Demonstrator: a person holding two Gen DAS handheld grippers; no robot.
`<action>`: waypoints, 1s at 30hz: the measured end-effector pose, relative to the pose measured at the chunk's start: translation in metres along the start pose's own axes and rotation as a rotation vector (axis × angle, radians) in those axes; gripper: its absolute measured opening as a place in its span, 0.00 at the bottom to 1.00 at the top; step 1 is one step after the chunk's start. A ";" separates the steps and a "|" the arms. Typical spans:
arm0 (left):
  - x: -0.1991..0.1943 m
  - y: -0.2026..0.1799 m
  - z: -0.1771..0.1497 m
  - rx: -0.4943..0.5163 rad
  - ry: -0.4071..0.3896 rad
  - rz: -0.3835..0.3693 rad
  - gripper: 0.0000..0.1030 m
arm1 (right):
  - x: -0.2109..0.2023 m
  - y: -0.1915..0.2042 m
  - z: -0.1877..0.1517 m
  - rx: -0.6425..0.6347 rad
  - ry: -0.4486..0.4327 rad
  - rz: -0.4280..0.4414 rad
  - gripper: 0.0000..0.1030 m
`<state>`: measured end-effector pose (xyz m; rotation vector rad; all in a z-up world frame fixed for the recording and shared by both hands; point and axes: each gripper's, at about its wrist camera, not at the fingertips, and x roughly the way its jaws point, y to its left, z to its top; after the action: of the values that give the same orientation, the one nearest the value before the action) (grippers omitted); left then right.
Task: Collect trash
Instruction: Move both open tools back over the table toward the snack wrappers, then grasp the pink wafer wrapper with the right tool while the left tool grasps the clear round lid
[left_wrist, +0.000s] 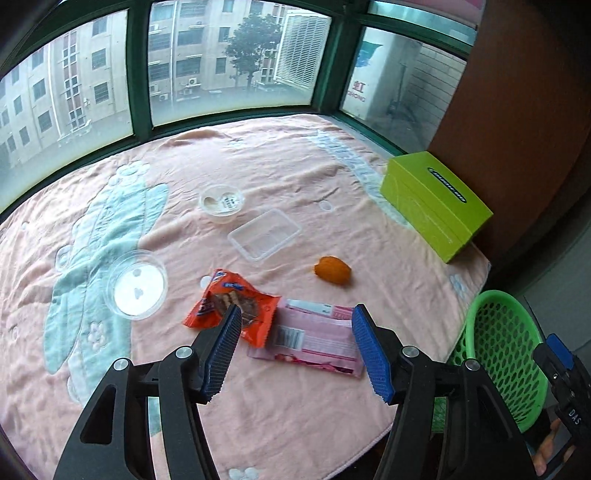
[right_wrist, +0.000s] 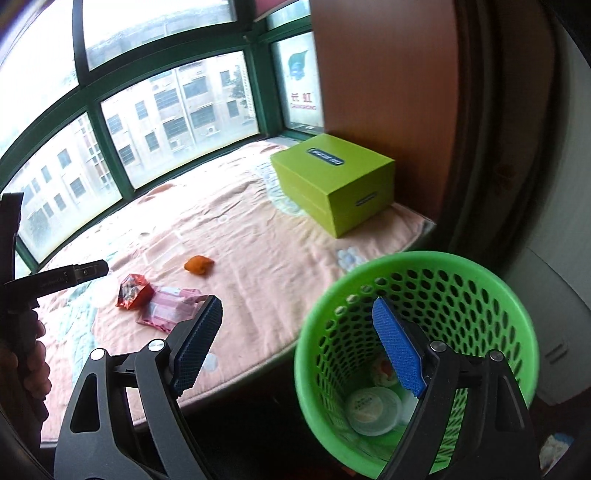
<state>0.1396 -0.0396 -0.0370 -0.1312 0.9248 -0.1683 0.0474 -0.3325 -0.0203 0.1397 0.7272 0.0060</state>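
Left wrist view: my left gripper (left_wrist: 295, 347) hangs spread and empty over the overlapping orange wrapper (left_wrist: 236, 306) and pink packet (left_wrist: 314, 339) on the blanket (left_wrist: 295, 177). Closing here risks snagging both, or blanket; right gripper (right_wrist: 295, 350) spread, empty, at the basket (right_wrist: 417, 266).

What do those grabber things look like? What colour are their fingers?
Both grabbers match. The left gripper and right gripper have black plastic arms with triangle-shaped holes and round silver bolts. Each finger ends in a blue pad covered in tiny ridges. White letters mark the right one's black body.
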 end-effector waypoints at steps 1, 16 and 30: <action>0.001 0.007 0.000 -0.013 0.004 0.008 0.58 | 0.002 0.004 0.001 -0.009 0.003 0.007 0.80; 0.000 0.069 0.005 -0.142 0.011 0.095 0.62 | 0.064 0.084 0.004 -0.269 0.126 0.256 0.81; 0.000 0.125 0.009 -0.196 0.018 0.159 0.73 | 0.153 0.161 -0.010 -0.575 0.301 0.374 0.89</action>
<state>0.1577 0.0831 -0.0547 -0.2368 0.9648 0.0684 0.1622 -0.1638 -0.1086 -0.2832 0.9625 0.5991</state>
